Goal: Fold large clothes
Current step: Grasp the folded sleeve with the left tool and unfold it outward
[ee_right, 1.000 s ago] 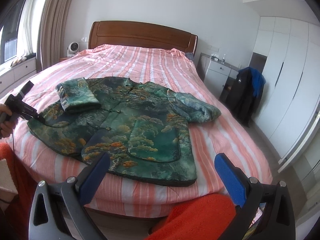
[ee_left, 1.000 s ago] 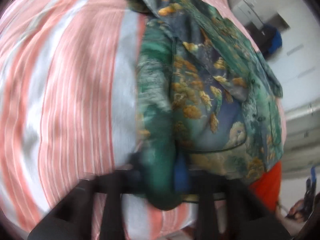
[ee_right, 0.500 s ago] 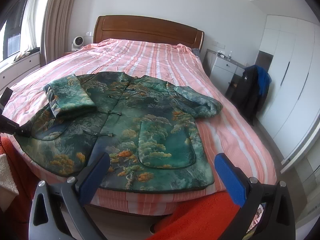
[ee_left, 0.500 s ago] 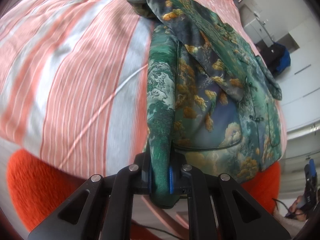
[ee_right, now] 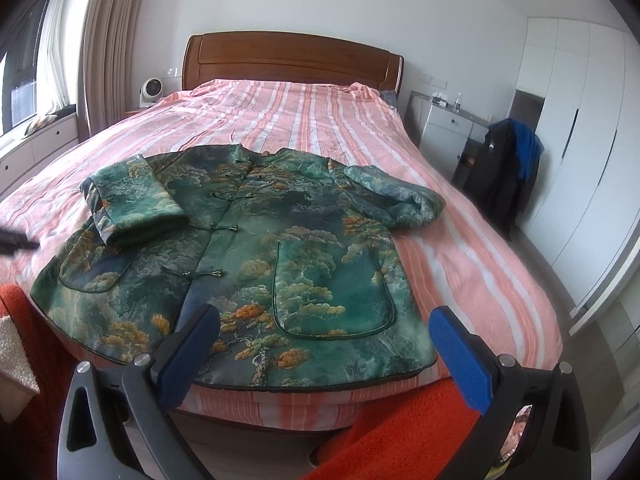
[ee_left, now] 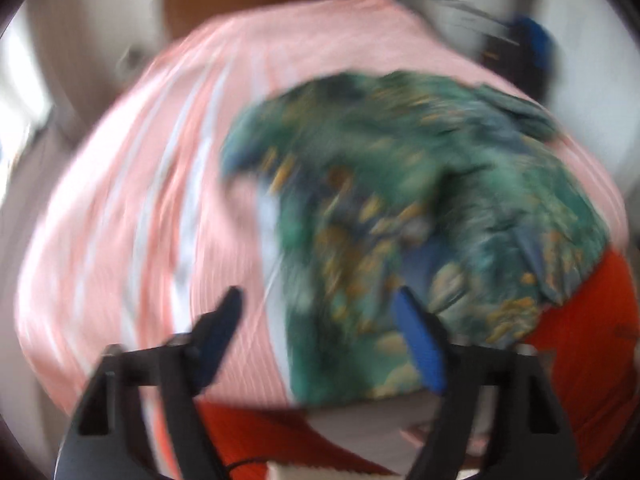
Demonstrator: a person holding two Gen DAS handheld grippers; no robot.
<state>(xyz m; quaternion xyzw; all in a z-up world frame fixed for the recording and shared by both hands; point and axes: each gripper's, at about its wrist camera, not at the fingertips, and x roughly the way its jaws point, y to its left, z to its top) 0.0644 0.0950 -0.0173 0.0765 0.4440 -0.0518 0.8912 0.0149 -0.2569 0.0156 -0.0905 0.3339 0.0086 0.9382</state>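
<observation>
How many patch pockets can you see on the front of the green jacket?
2: one patch pocket on the jacket panel toward the wardrobe, another on the window-side panel, partly under the folded sleeve.

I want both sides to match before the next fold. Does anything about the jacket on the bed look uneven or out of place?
Yes. One sleeve is folded over the jacket front, but the other sleeve sticks out sideways onto the bedspread, so the two sides don't match.

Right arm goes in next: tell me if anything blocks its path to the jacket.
Nothing visible does. The right gripper, jaws wide and empty, hovers near the jacket hem at the bed foot, open air between.
</observation>
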